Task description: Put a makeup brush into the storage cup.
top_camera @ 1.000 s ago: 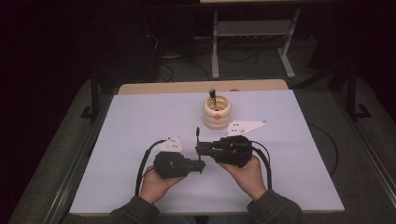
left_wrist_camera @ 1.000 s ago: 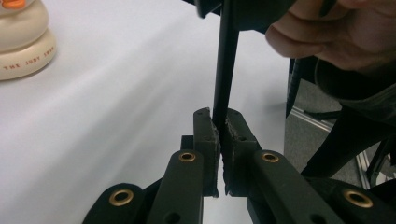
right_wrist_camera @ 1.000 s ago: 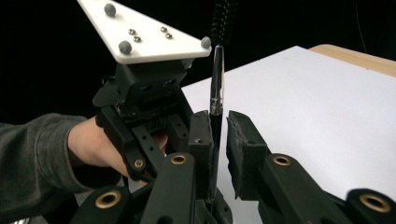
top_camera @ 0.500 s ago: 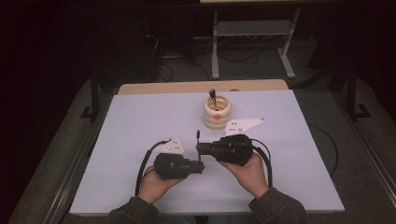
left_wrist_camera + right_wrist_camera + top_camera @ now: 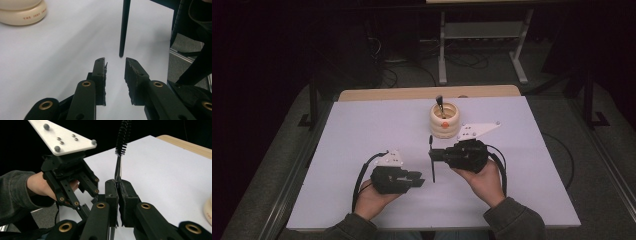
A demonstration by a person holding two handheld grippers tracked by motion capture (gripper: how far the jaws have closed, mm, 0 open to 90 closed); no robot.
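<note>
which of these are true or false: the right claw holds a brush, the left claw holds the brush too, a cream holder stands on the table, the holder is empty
1. The right claw is shut on the thin black brush. True.
2. The left claw grips the brush too. False: its jaws have just been opening, with nothing between them; the handle end hangs just beyond.
3. A cream holder stands on the white table. True.
4. The holder is empty. False: a dark tool sticks out of it.

right gripper (image 5: 117,185) clamping brush (image 5: 122,135), white table (image 5: 162,170)
</note>
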